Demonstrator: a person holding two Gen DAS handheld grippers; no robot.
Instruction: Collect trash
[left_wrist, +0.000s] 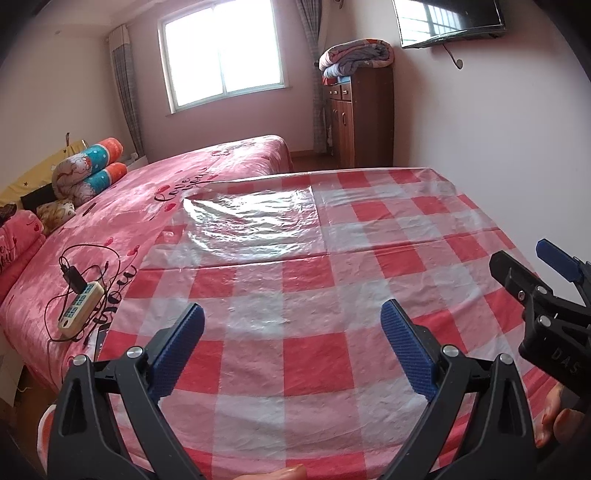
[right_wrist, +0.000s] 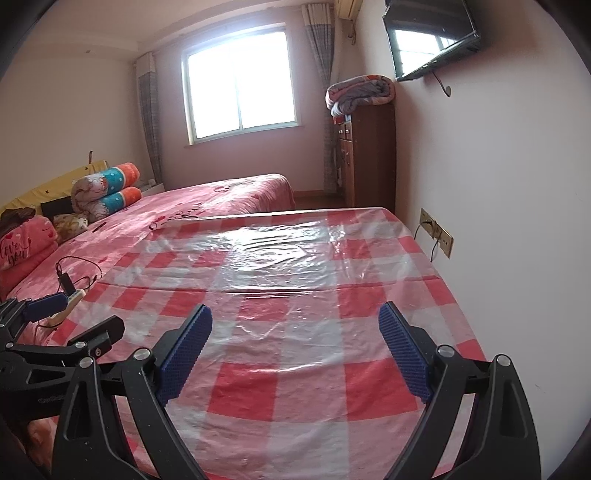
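A table with a red-and-white checked plastic cloth (left_wrist: 295, 295) fills both views; it also shows in the right wrist view (right_wrist: 295, 314). I see no trash on it. My left gripper (left_wrist: 293, 325) is open and empty above the near edge of the table. My right gripper (right_wrist: 295, 328) is open and empty, also above the near edge. The right gripper shows at the right edge of the left wrist view (left_wrist: 532, 269). The left gripper shows at the left edge of the right wrist view (right_wrist: 70, 314).
A bed with a pink cover (left_wrist: 155, 206) lies left of the table. A power strip with black cables (left_wrist: 79, 308) lies on it, with rolled quilts (left_wrist: 88, 173) at its head. A wooden cabinet (left_wrist: 364, 118) stands by the far wall. A wall socket (right_wrist: 436, 232) sits right of the table.
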